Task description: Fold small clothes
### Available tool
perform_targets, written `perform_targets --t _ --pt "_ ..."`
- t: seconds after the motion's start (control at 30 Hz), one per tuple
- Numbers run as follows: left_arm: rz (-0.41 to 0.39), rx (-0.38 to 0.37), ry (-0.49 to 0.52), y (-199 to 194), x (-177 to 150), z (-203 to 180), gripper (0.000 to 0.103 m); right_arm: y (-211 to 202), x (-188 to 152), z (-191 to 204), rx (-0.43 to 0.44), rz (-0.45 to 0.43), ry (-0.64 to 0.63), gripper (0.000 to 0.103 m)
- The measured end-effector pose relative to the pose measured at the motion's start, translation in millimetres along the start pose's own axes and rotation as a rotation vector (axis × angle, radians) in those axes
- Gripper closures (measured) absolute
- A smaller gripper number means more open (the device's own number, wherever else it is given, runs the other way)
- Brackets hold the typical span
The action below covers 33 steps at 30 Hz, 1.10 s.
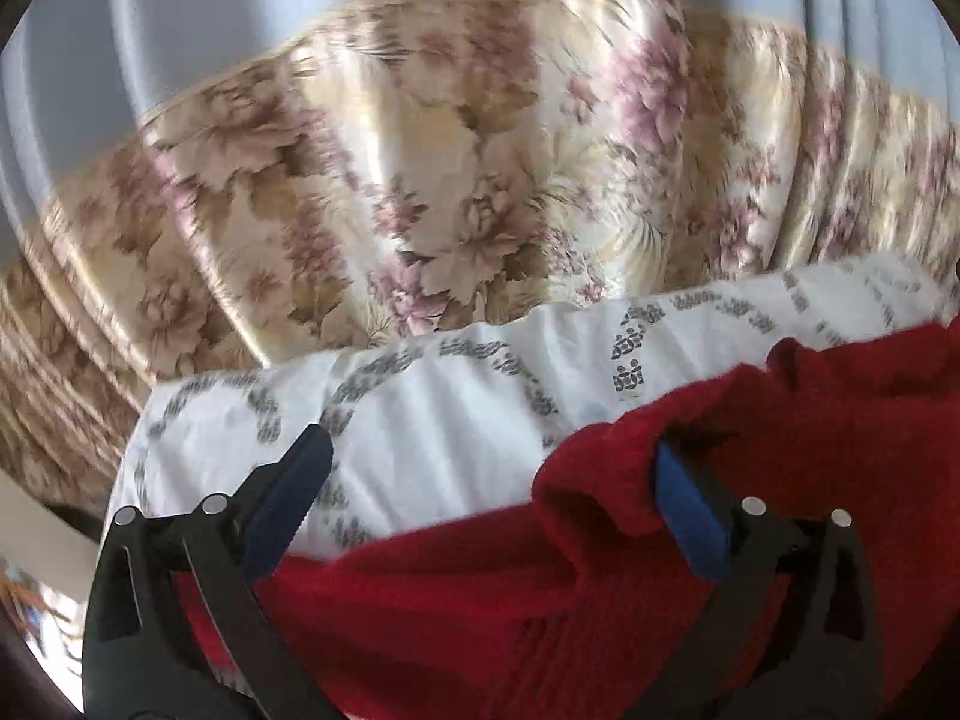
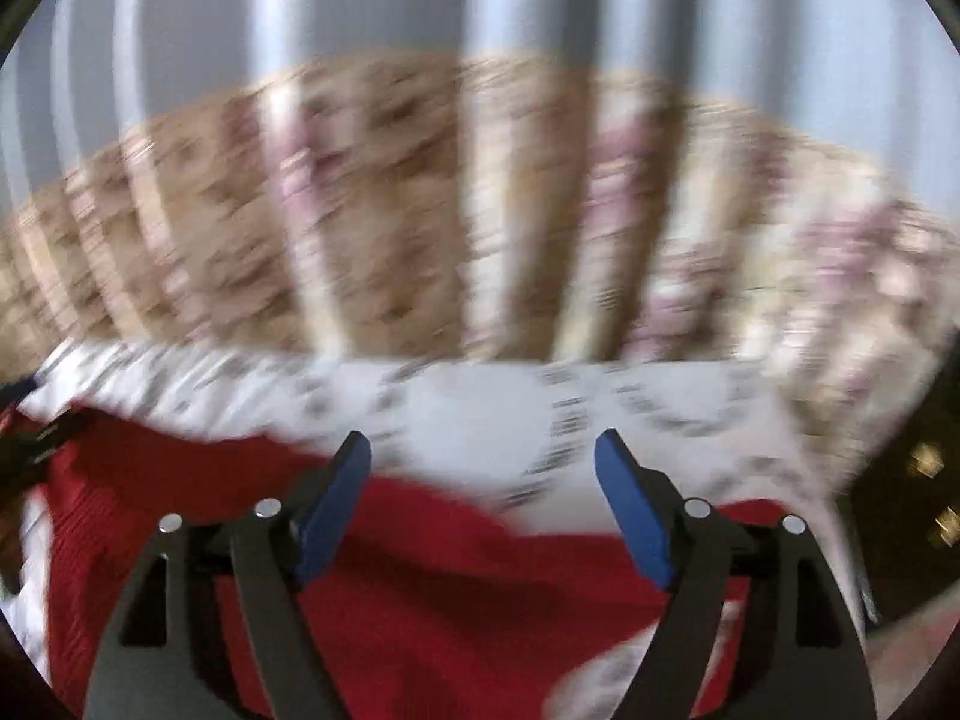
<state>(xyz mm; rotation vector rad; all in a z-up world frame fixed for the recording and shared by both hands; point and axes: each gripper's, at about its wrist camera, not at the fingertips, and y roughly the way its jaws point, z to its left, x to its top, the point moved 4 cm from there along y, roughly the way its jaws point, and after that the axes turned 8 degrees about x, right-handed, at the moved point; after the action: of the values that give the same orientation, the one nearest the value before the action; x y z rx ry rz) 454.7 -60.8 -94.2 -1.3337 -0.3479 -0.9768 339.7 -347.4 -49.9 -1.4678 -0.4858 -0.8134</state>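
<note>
Between the parted left hand-held gripper (image 1: 489,450) fingers lies the red garment (image 1: 480,600).

Each tool, left tool (image 1: 489,456) and right tool (image 2: 483,450), has black slotted arms, two silver round pins per arm, and blue ridged pads (image 1: 684,510).

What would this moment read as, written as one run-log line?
left gripper: open, red sweater bunched over one finger | right gripper: open above sweater | surface: white patterned cloth | right view blurred
</note>
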Motion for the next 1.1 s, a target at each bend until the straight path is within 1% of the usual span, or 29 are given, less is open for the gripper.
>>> perform_targets --t 0.03,0.07,0.13,0.17,0.23,0.27,0.3,0.37,0.4,0.43,0.5,0.57,0.6,0.63,0.67,0.7,0.73,0.77,0.8,0.83,0.9,0.93,0.97,1.0,1.07,1.1 --pt "0.013 0.003 0.011 5 2 -3 0.003 9 -2 10 0.038 0.03 -0.025 0.025" --pt "0.017 -0.001 0.005 8 3 -4 0.003 27 -3 25 0.073 0.075 -0.077 0.026" --pt "0.023 -0.036 -0.023 11 4 -2 0.003 52 -3 41 0.043 0.122 -0.151 0.027" --pt "0.026 -0.042 -0.033 13 4 -1 0.003 73 -3 46 0.029 0.165 -0.171 0.027" --pt "0.04 -0.064 -0.056 15 3 1 0.003 99 -2 49 0.052 0.216 -0.148 0.027" --pt "0.05 -0.075 -0.073 17 1 3 0.003 113 -5 49 0.077 0.257 -0.118 0.027" --pt "0.056 -0.079 -0.082 17 0 3 0.003 120 -9 49 0.095 0.277 -0.102 0.027" --pt "0.067 -0.093 -0.091 17 -4 2 0.003 127 -19 54 0.137 0.299 -0.087 0.033" --pt "0.073 -0.098 -0.093 18 -7 1 0.003 126 -23 55 0.148 0.286 -0.084 0.04" --pt "0.075 -0.103 -0.086 18 -10 -1 0.003 124 -24 54 0.156 0.279 -0.07 0.074" --pt "0.084 -0.102 -0.077 20 -14 -4 0.003 122 -28 52 0.14 0.278 -0.064 0.095" --pt "0.092 -0.106 -0.083 22 -15 -5 0.003 118 -29 56 0.123 0.264 -0.104 0.098" --pt "0.092 -0.108 -0.087 23 -14 -5 0.005 116 -26 56 0.115 0.251 -0.113 0.098" --pt "0.091 -0.108 -0.087 24 -12 -5 0.014 112 -20 54 0.1 0.224 -0.119 0.099" --pt "0.087 -0.108 -0.089 24 -8 -6 0.024 105 -12 49 0.07 0.177 -0.119 0.099" --pt "0.083 -0.109 -0.092 25 -3 -7 0.03 98 -3 44 0.04 0.141 -0.119 0.099" --pt "0.077 -0.106 -0.1 26 4 -8 0.041 93 6 38 0.004 0.104 -0.121 0.099" --pt "0.074 -0.104 -0.106 28 10 -9 0.045 91 13 34 -0.014 0.081 -0.121 0.099" --pt "0.07 -0.098 -0.111 32 19 -12 0.045 88 22 29 -0.035 0.054 -0.12 0.099" --pt "0.07 -0.083 -0.109 37 25 -16 0.045 88 28 27 -0.052 0.037 -0.122 0.098" --pt "0.092 -0.048 -0.116 52 35 -25 0.034 93 36 23 -0.082 0.028 -0.121 0.098" --pt "0.107 -0.025 -0.127 59 38 -27 0.019 97 37 21 -0.093 0.03 -0.119 0.098" --pt "0.121 -0.001 -0.134 66 40 -30 0.007 102 37 20 -0.102 0.038 -0.115 0.098" --pt "0.139 0.02 -0.138 72 41 -32 0.006 108 37 17 -0.108 0.049 -0.104 0.098" --pt "0.153 0.015 -0.128 76 43 -36 0.005 119 33 10 -0.142 0.068 -0.086 0.095" --pt "0.153 0.017 -0.118 75 45 -37 0.005 120 30 8 -0.162 0.076 -0.081 0.081"
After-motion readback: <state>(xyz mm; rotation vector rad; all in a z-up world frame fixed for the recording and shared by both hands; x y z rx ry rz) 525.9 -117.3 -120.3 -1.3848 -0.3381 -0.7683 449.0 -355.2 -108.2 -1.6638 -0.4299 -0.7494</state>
